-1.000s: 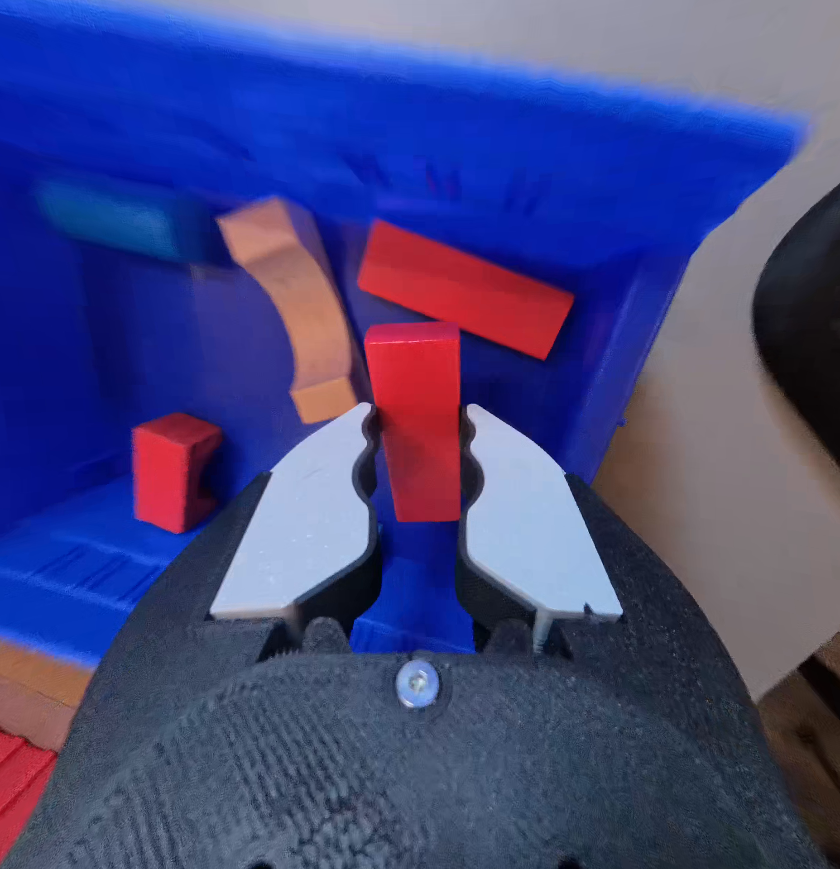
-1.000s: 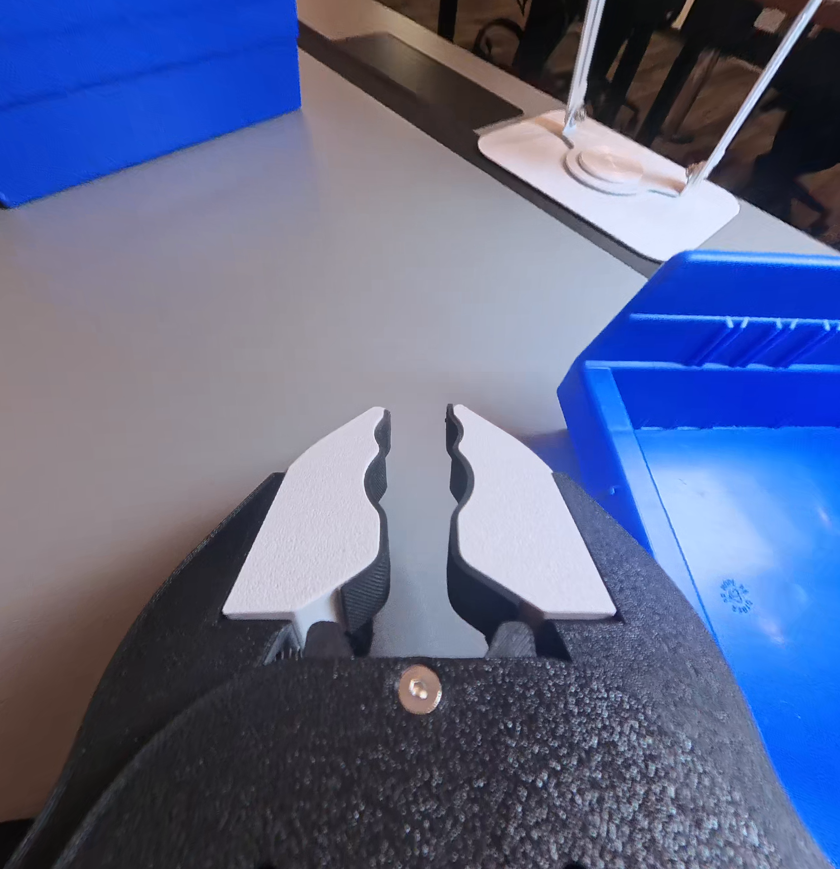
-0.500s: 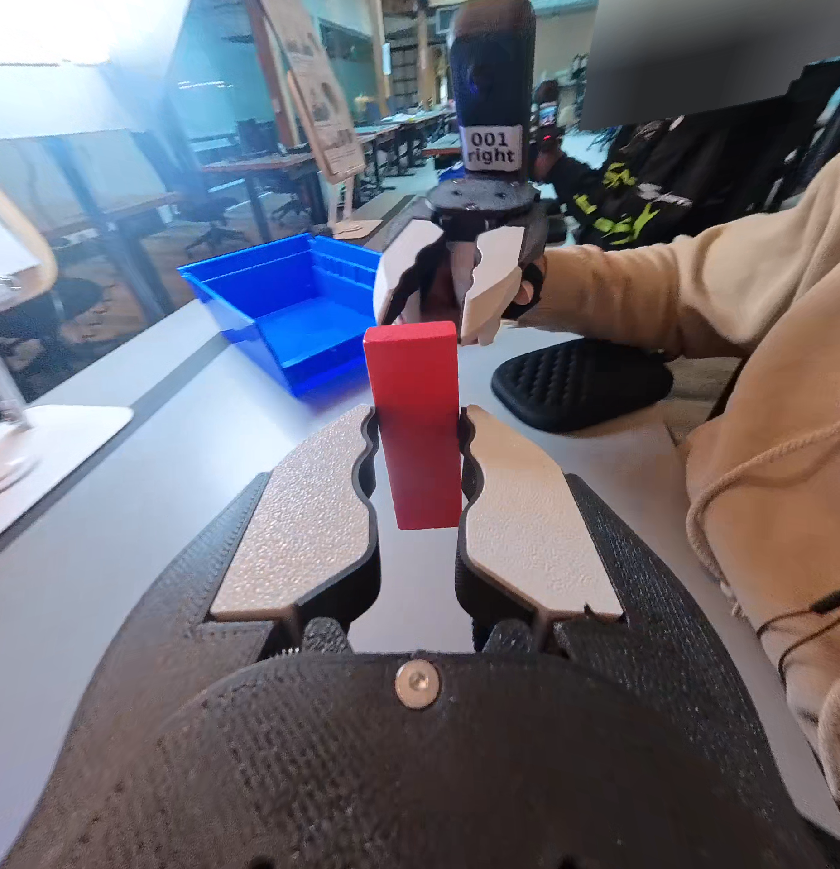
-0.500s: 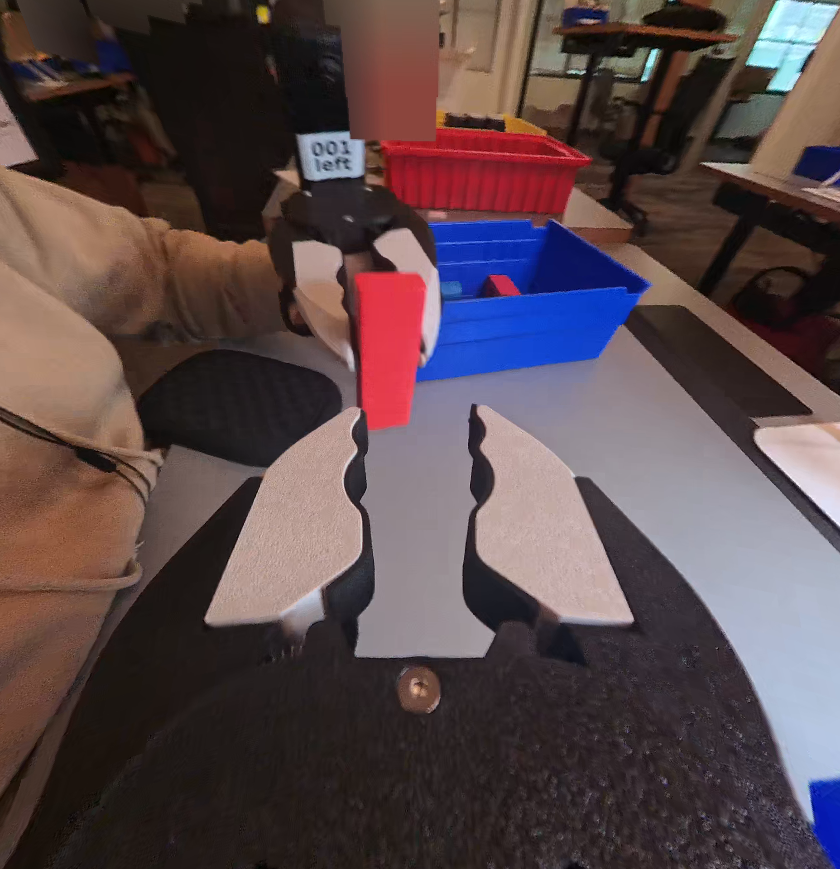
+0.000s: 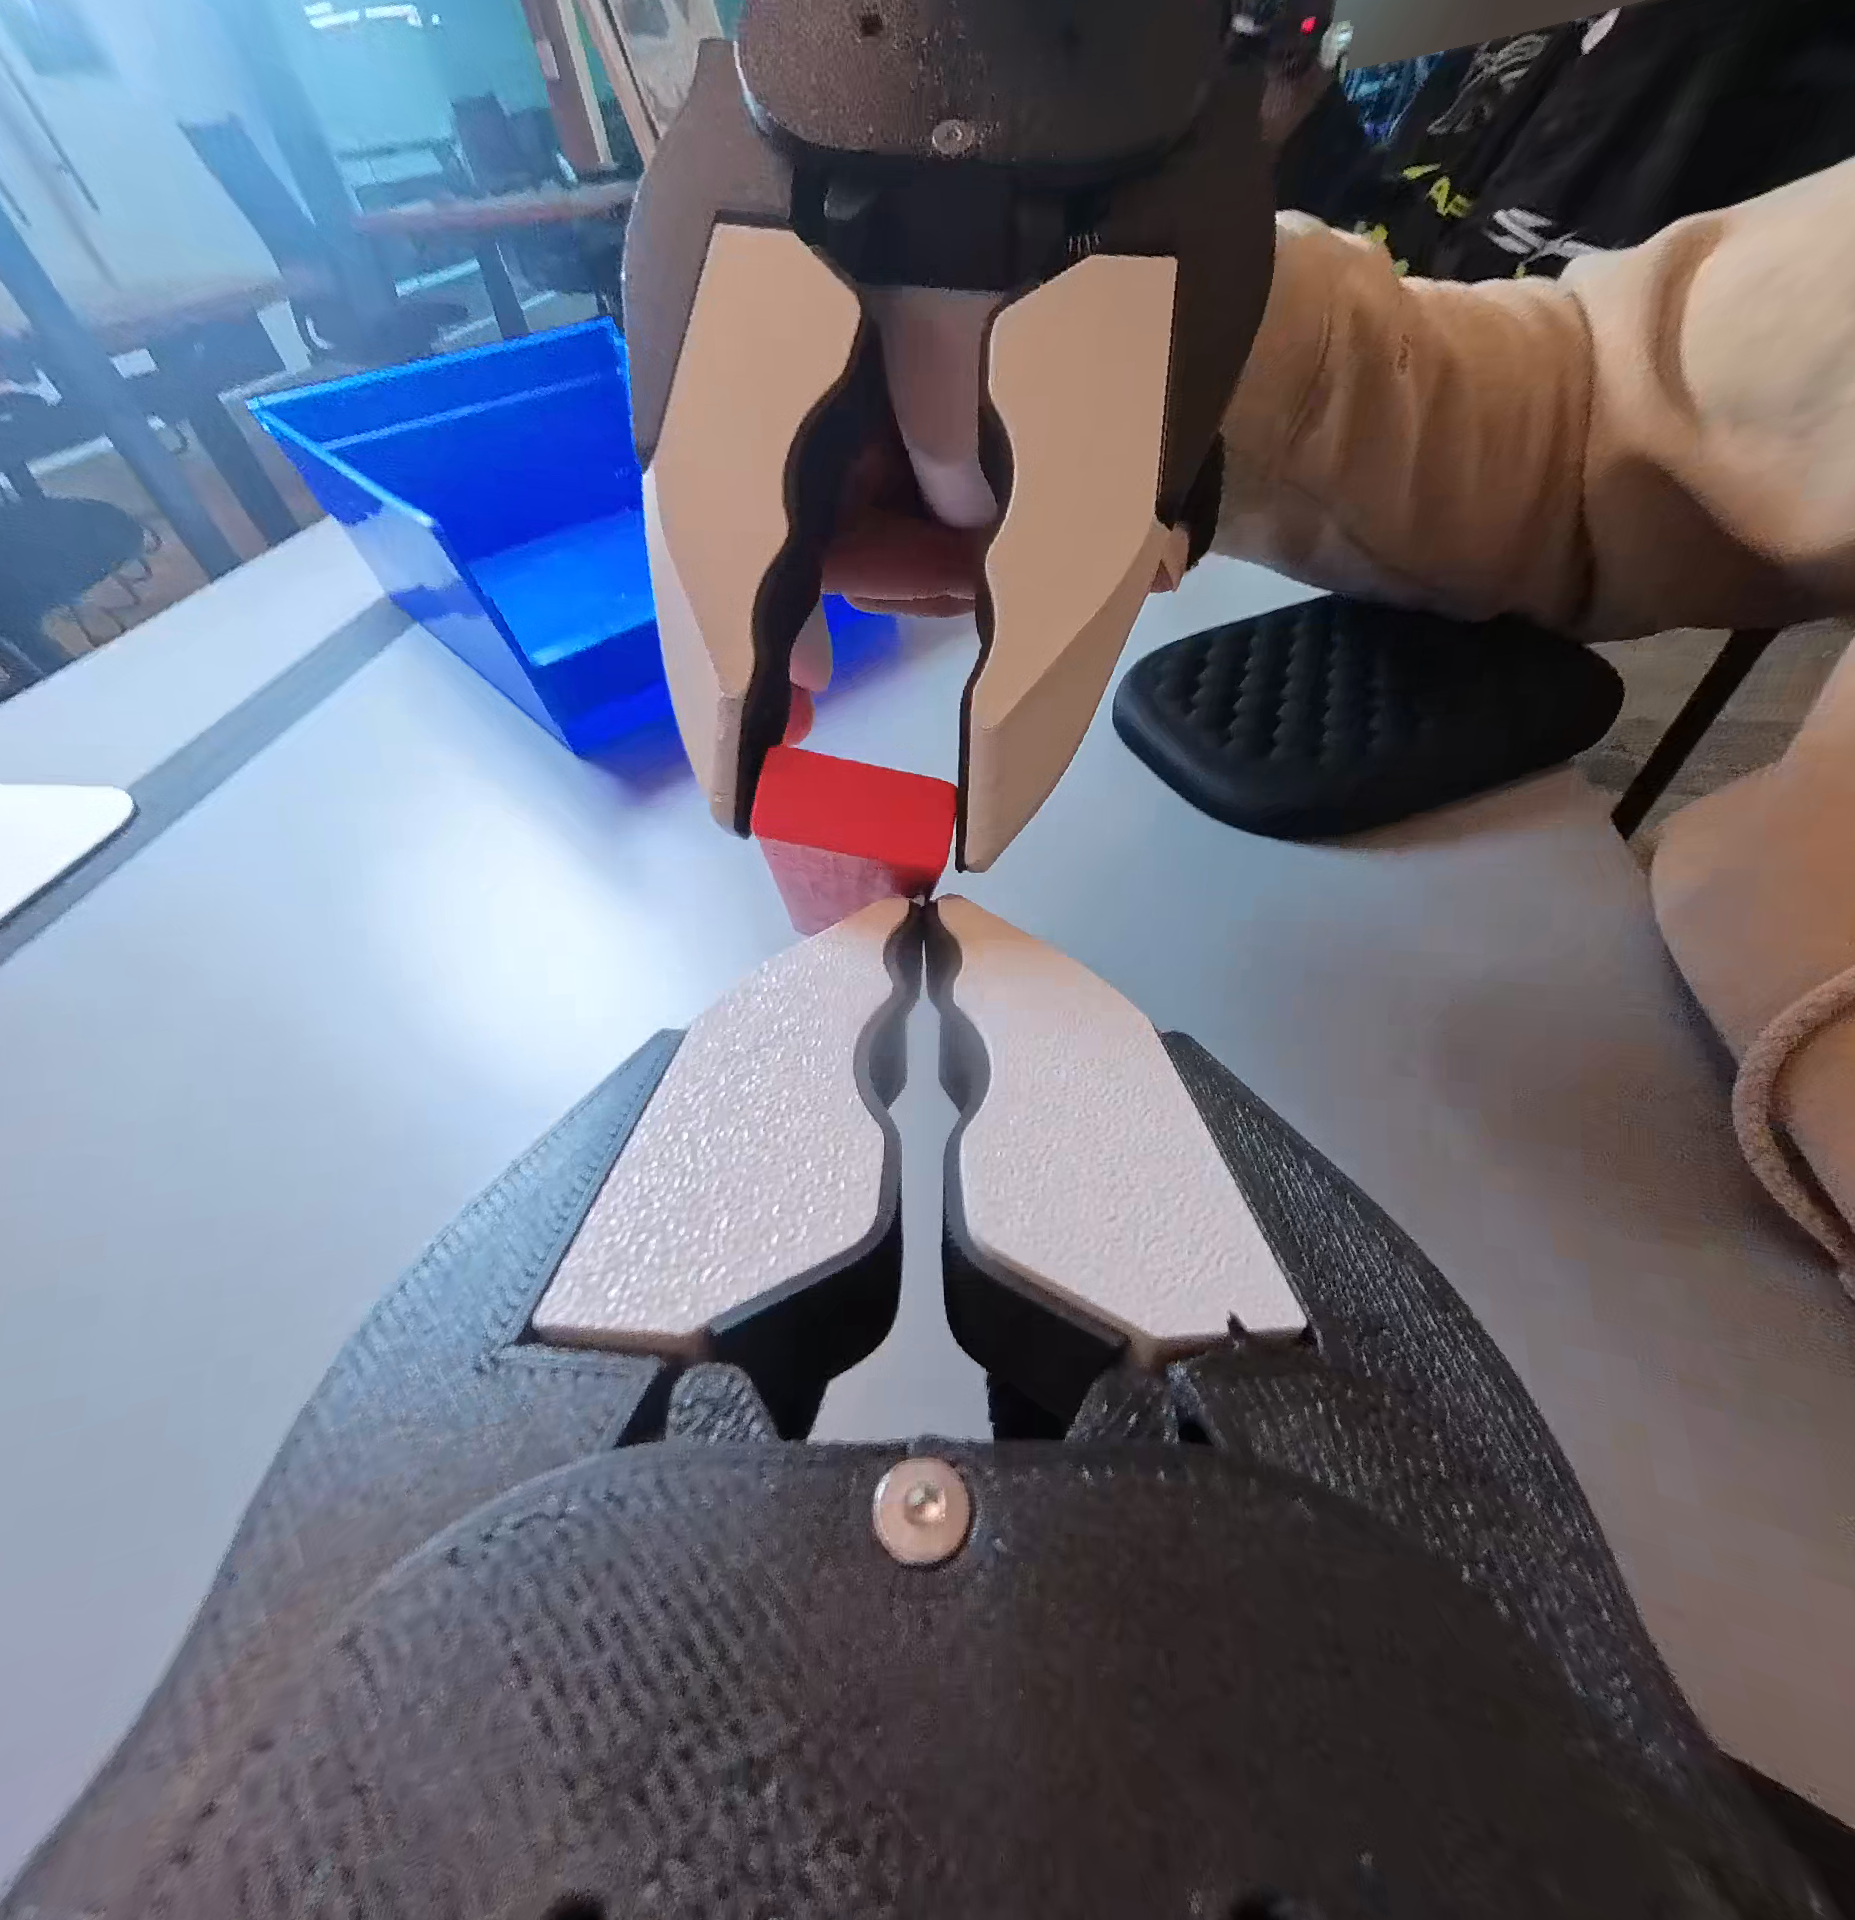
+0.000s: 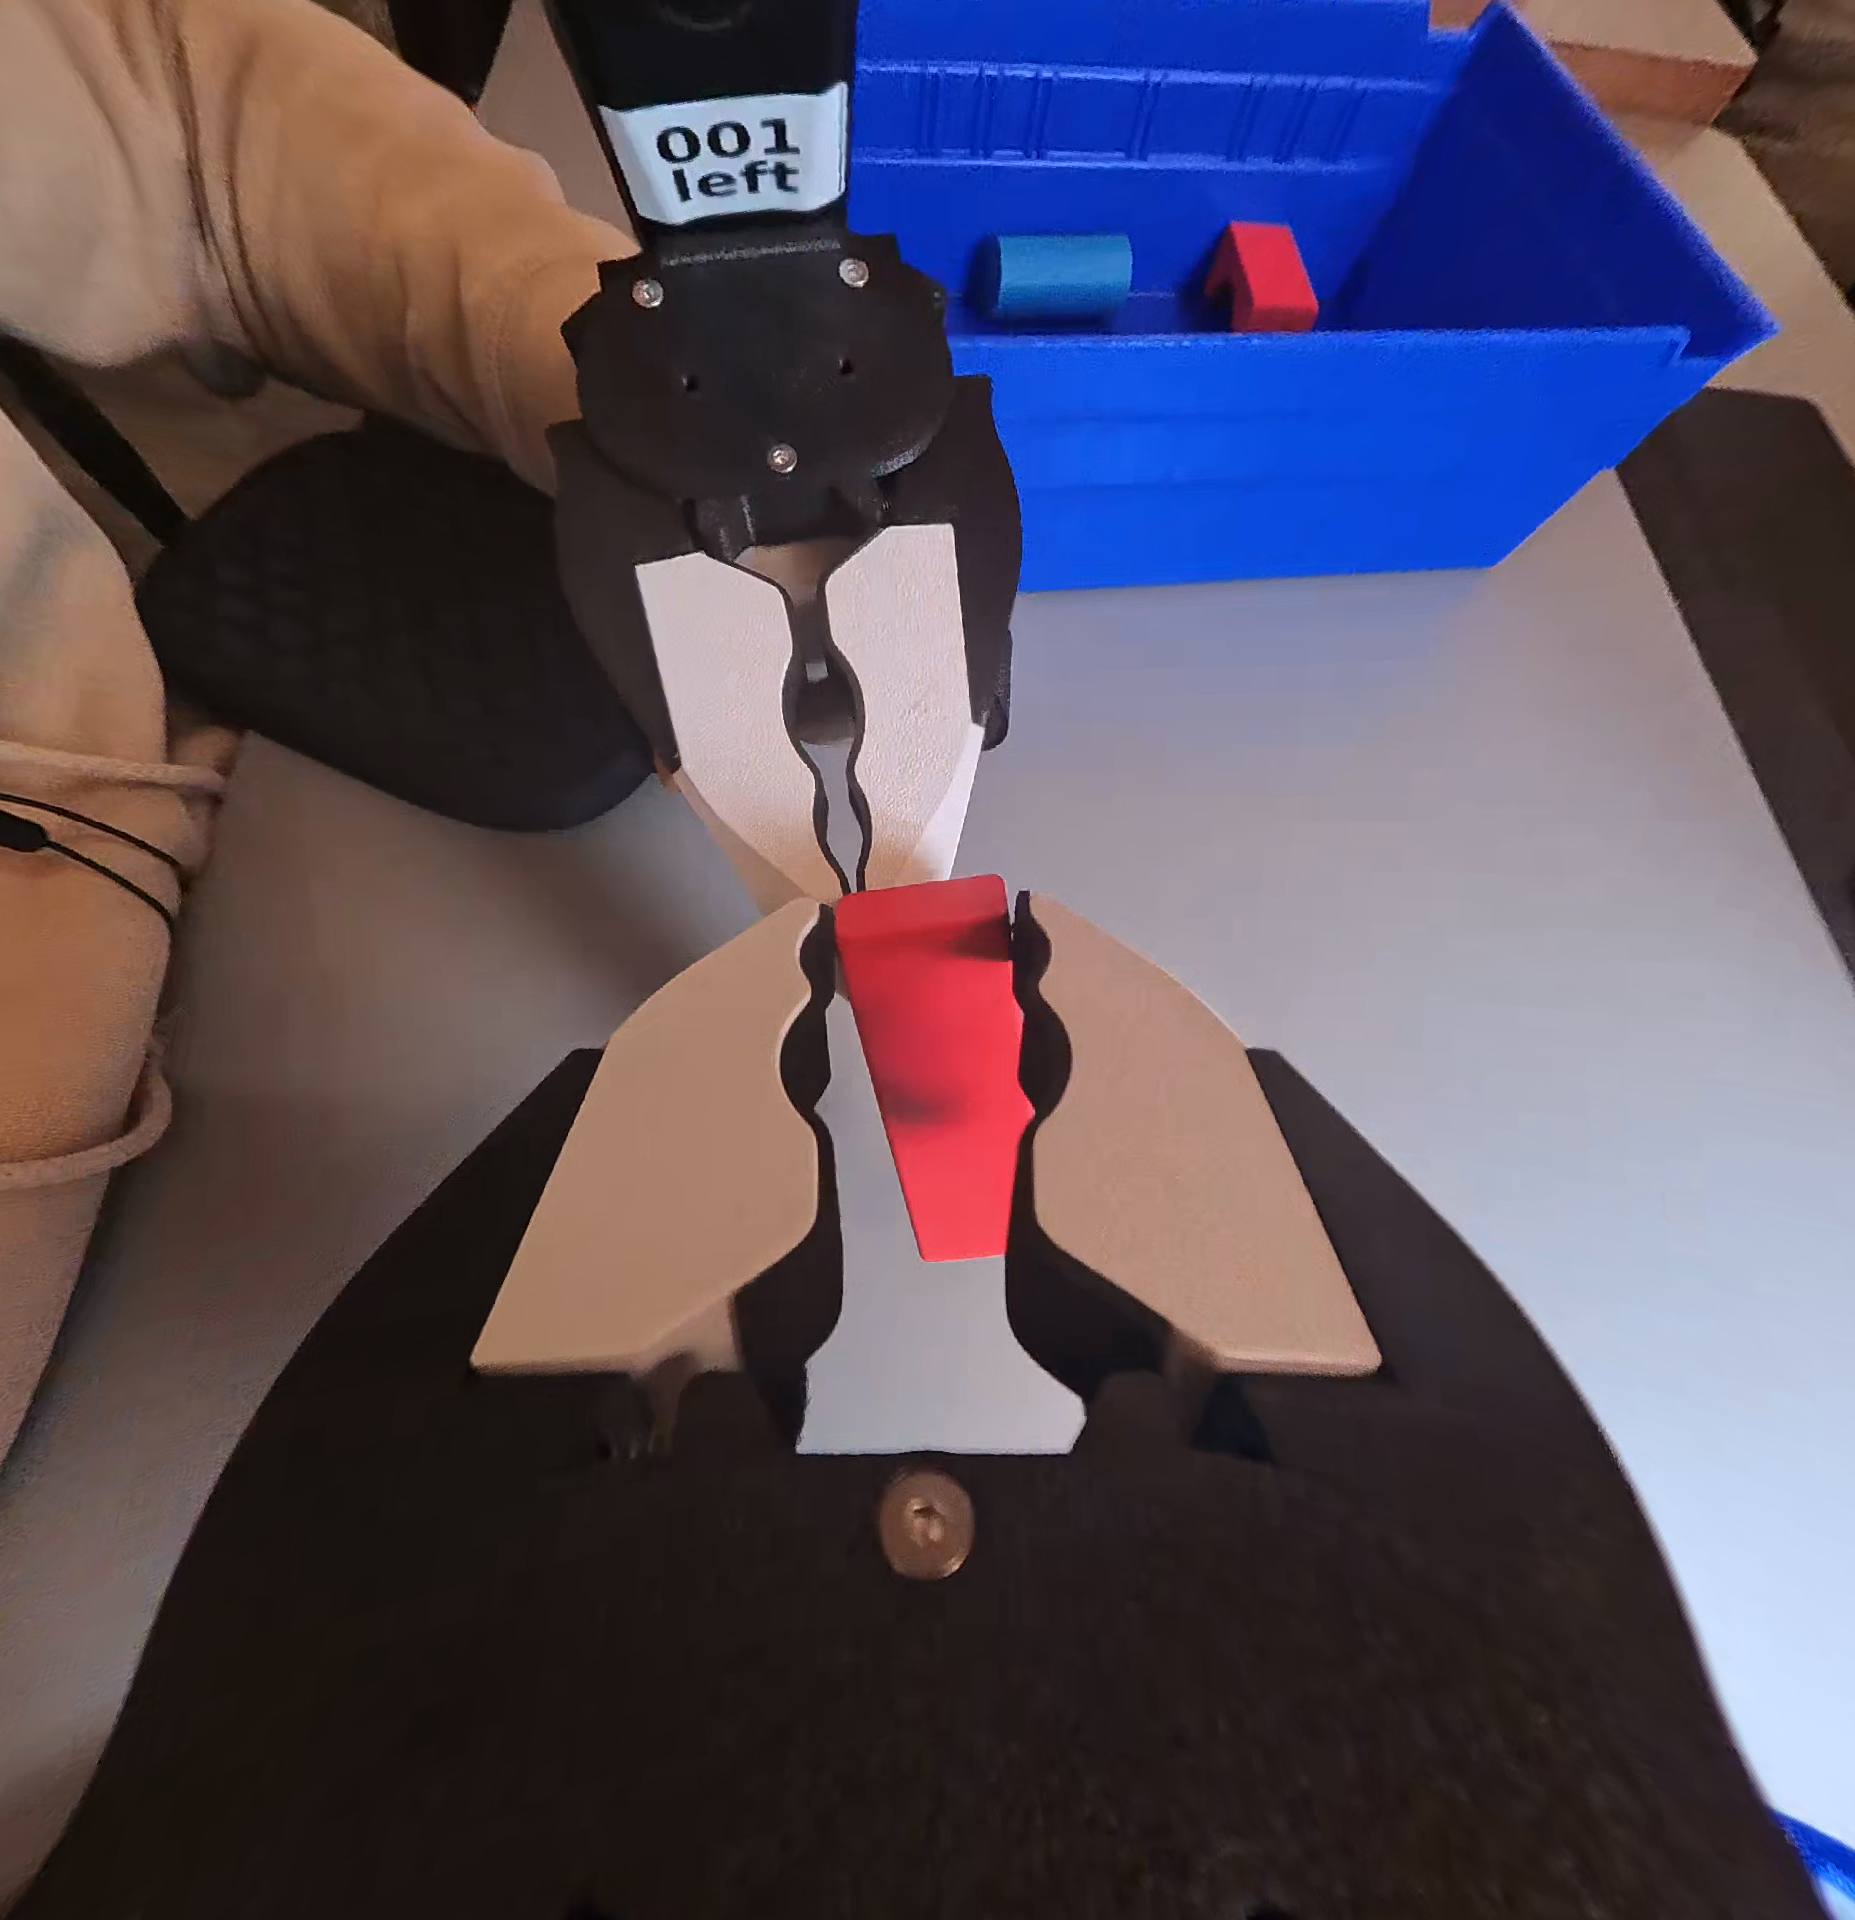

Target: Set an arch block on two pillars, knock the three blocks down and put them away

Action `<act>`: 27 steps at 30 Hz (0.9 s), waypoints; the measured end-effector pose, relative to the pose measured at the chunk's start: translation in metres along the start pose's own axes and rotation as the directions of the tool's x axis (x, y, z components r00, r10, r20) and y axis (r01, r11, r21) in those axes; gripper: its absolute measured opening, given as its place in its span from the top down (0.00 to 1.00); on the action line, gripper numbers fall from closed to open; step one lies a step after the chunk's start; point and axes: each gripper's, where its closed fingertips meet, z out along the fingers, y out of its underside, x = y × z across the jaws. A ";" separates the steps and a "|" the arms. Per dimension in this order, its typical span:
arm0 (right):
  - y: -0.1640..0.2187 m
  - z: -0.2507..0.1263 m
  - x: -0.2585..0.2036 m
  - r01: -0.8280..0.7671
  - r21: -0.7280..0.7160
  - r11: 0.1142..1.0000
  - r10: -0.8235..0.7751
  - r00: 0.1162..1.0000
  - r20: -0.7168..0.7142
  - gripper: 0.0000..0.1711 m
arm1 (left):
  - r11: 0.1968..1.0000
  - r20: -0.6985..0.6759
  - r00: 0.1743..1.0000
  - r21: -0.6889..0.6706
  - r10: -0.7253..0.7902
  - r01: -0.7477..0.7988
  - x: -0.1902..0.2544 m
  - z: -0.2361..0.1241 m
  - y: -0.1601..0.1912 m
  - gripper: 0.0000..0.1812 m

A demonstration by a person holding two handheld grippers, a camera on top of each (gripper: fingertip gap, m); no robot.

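Observation:
A red pillar block [image 6: 933, 1039] stands upright between the fingers of my right gripper [image 6: 918, 914], which grips it near the top from above. Its lower end is at or just above the grey table [image 6: 1422, 935]; I cannot tell which. In the left wrist view the same block [image 5: 850, 821] shows between the right gripper's tips [image 5: 850, 842]. My left gripper [image 5: 923, 906] is shut and empty, its tips right beside the block's upper edge. It also shows in the right wrist view [image 6: 845, 883]. No arch block is in view.
A blue bin [image 6: 1318, 436] behind the left gripper holds a blue cylinder [image 6: 1053, 275] and a small red block [image 6: 1261, 281]. Another blue bin [image 5: 507, 499] stands behind the right gripper. A black padded seat [image 5: 1359, 717] and a person's beige sleeve [image 5: 1474, 416] are at the near side.
The red block has passed from my left gripper to my right. The left let go and shut empty. The right closed on the block and tilted down over the table.

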 end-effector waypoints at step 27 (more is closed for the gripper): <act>-0.018 -0.019 -0.005 -0.087 0.221 0.971 0.040 0.976 0.212 0.81 | 0.994 0.008 1.000 -0.108 -0.018 0.019 -0.001 0.015 0.023 0.80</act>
